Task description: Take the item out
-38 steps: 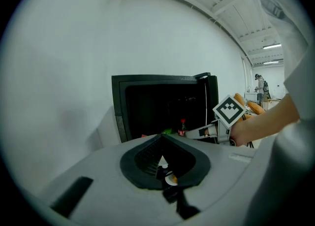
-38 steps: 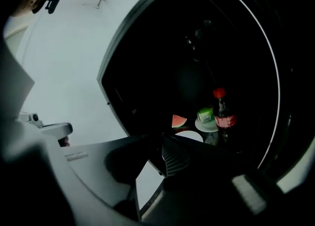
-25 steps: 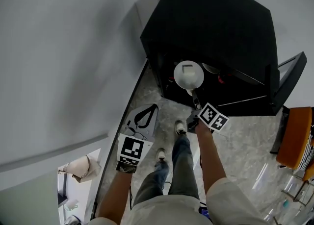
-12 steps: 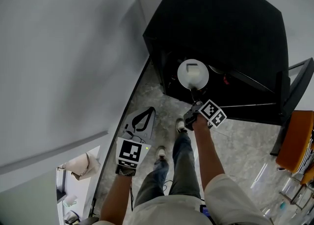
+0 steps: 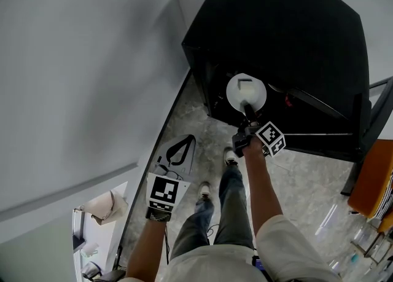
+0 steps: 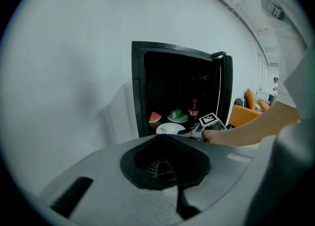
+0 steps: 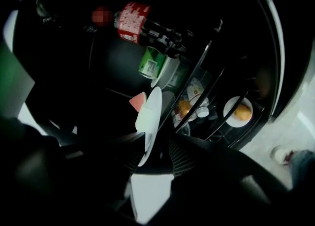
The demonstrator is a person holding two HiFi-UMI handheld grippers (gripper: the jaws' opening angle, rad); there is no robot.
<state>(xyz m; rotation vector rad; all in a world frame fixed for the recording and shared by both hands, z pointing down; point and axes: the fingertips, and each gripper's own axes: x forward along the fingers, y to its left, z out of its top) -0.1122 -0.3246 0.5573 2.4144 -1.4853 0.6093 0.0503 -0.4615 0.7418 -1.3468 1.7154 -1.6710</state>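
The left gripper (image 5: 183, 145) hangs low at the person's side over the stone floor (image 5: 307, 176), well apart from the work. Its jaws lie together with nothing between them, and it has no part in this step. Next comes the black fridge (image 5: 276, 23), its door (image 6: 222, 92) swung wide. The white plate (image 5: 232, 93) sits at the very front of a shelf, in the mouth of the fridge. A pale lump (image 7: 143, 117) lies on it, too dim to name. Behind it on the shelf are a watermelon slice (image 7: 138, 101), a green can (image 7: 150, 62) and a cola bottle (image 7: 142, 25).

The right gripper (image 5: 248, 112) reaches in from the person's side. Its jaws have just been closing with the plate's near rim between them. The rim lies along one jaw while a thin gap shows before the other — so they stand apart and do not clamp it yet. Further right an orange chair (image 5: 374, 182) stands clear of the action.

The step in hand looks like the grasp itself. The next move probably calls for the jaws to close fully on the rim. After that comes a slow, level pull toward the person — tilt it and the lump may slide off.
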